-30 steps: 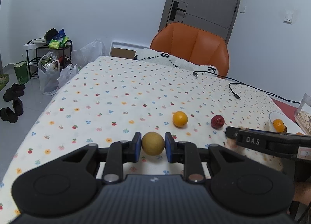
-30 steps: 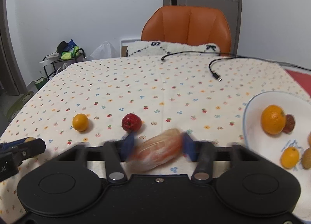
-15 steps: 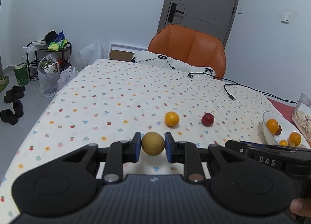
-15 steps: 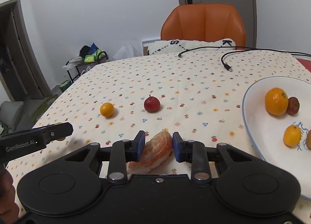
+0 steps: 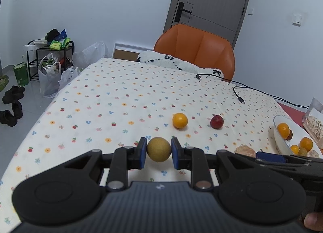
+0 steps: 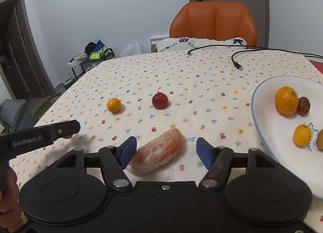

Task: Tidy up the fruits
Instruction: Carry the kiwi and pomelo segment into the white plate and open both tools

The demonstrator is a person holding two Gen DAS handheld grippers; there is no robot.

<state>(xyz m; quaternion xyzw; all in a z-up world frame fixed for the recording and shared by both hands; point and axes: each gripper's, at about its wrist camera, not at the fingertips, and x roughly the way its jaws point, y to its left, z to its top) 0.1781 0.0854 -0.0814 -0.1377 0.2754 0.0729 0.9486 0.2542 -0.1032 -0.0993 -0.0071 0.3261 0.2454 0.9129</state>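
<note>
Several fruits already on the white plate (image 6: 262,120): a large orange (image 6: 286,100), a dark reddish fruit (image 6: 303,105) touching it, a small orange (image 6: 302,134) and a yellowish piece at the picture's edge. Still loose on the flowered tablecloth (image 6: 201,75): a small orange fruit (image 6: 114,105), a red fruit (image 6: 160,100) and a peeled citrus piece (image 6: 158,152), the last lying on the cloth between the spread jaws of the right gripper (image 6: 166,150), which have just been opening and no longer press on it, short of the plate. Clamped in the left gripper (image 5: 158,152): a round tan fruit (image 5: 158,149), off to the plate's left. Judged roughly half done, with four fruits left to bring to the plate.
</note>
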